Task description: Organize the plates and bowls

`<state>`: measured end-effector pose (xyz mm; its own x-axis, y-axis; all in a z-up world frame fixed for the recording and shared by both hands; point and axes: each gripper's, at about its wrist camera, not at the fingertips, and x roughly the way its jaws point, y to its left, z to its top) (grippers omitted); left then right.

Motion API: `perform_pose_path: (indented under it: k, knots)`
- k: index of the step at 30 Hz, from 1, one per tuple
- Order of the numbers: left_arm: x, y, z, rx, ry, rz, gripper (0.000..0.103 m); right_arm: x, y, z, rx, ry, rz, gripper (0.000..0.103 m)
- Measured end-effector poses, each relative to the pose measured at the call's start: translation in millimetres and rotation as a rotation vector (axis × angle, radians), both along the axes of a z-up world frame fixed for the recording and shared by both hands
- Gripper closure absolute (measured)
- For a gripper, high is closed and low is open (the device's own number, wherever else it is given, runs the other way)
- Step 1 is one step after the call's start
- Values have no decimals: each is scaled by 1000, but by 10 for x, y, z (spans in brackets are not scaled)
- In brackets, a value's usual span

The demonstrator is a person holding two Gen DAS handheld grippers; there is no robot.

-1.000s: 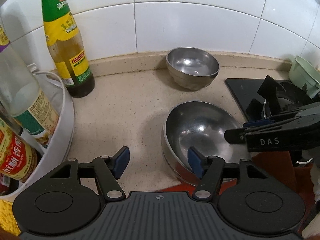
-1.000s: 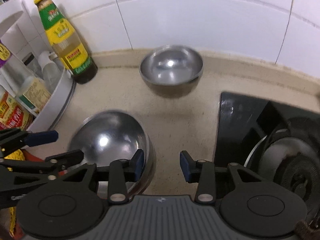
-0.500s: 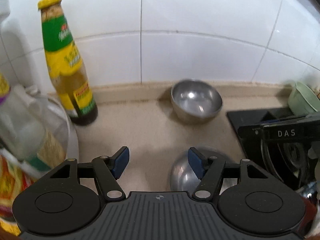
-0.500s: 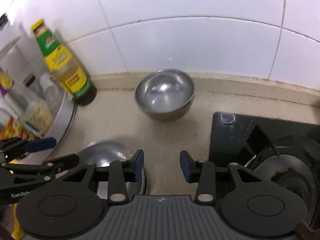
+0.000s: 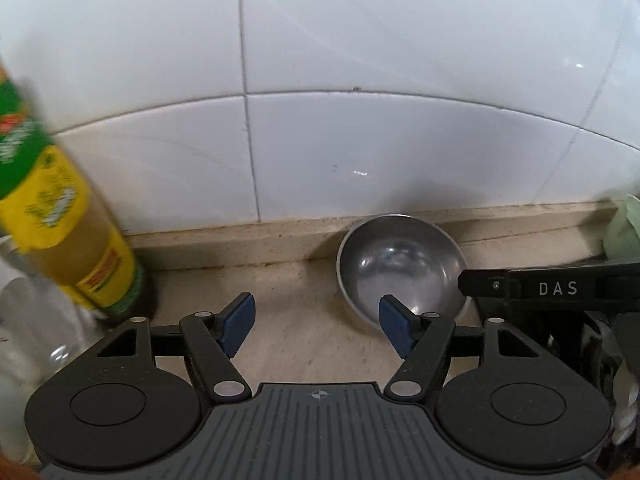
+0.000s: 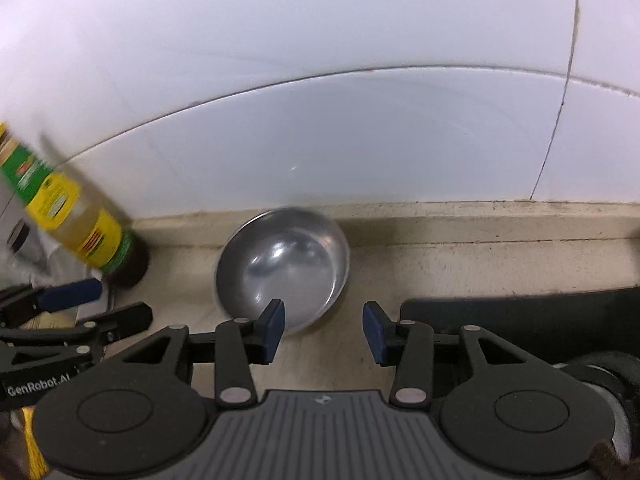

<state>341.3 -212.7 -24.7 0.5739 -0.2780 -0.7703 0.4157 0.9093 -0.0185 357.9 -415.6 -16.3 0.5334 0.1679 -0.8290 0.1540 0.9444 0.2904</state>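
Left gripper (image 5: 316, 322): jaws wide apart, nothing between them, bare counter (image 5: 304, 300) below. Right gripper (image 6: 323, 326): jaws likewise spread and holding nothing; its left pad overlaps the near rim of the bowl (image 6: 282, 266) in the picture, contact not certain. Only 1 bowl is visible now, a steel one, upright and empty, standing on the counter just before the ledge under the tiled wall (image 5: 360, 80). From the left wrist view the same bowl (image 5: 400, 270) sits ahead and right of the left jaws, with the right gripper's finger reaching in beside it. Judgement: task is early or mid-way; this bowl is not stacked or put away, no plates are in view, and no stack or rack can be seen. Around: sauce bottle (image 5: 68, 236) upright at left, well apart from the bowl; black stove (image 6: 520, 316) at right; a pale green item (image 5: 624, 224) at far right, unclear. Nothing blocks the bowl; wall close behind limits approach.
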Motion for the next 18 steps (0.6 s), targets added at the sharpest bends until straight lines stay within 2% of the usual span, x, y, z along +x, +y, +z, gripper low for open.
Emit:
perform_pose_path:
  k: [3,8,12,18]
  knots:
    - [167,-99,-154,7,29,-1,31,133,-89,-140,51,26,-30,63]
    - [318,-184,-403,28,74,1,39,290,-89,-326,53,56,-12,63]
    - [365,-202,-482,30,82,-6,44,349,-45,-401,48,63,7,63]
    - [417,-287,-582,37,123,-37,60,448,-11,-542,64,108,25,80]
